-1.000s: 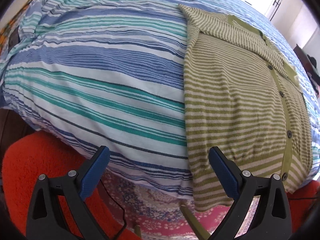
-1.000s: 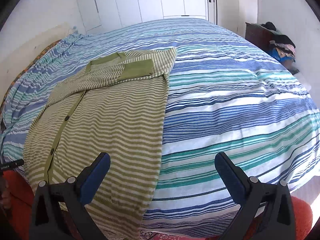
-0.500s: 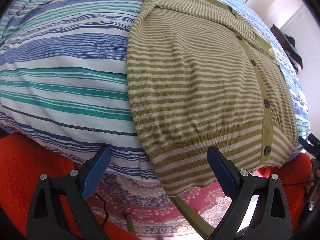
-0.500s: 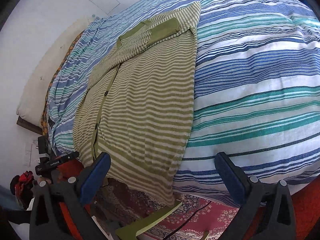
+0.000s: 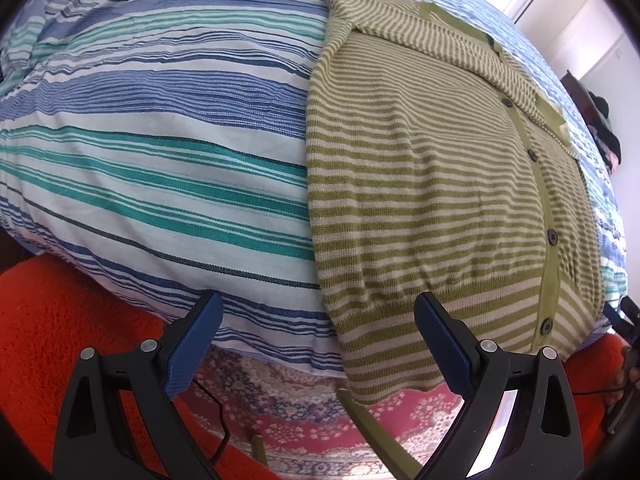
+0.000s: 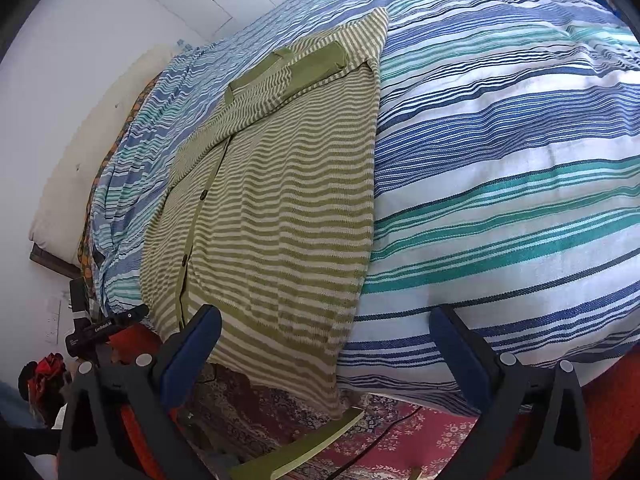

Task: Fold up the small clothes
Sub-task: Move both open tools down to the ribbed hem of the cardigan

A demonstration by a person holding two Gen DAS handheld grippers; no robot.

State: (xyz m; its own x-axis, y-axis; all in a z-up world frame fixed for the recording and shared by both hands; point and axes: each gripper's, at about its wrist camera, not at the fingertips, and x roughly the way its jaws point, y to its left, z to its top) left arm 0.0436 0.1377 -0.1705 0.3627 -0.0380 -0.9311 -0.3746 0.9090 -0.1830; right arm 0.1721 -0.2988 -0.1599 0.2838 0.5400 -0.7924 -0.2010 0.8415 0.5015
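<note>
A green and cream striped cardigan [image 5: 432,184] lies buttoned on the striped bed cover [image 5: 168,128], sleeves folded across its top. Its hem hangs over the bed's near edge. My left gripper [image 5: 320,336] is open and empty, just below and in front of the hem's left corner. In the right wrist view the cardigan [image 6: 280,208] lies left of centre on the bed cover [image 6: 500,184]. My right gripper [image 6: 324,344] is open and empty, level with the hem's right corner at the bed edge.
A red patterned rug [image 5: 320,412] and orange fabric [image 5: 52,320] lie below the bed edge. A green strip [image 6: 312,444] hangs under the hem. A pillow [image 6: 80,176] is by the white wall. The other gripper [image 6: 100,332] shows at left.
Both grippers have shifted and tilted along the bed's near edge, staying open and empty. The cardigan has not moved.
</note>
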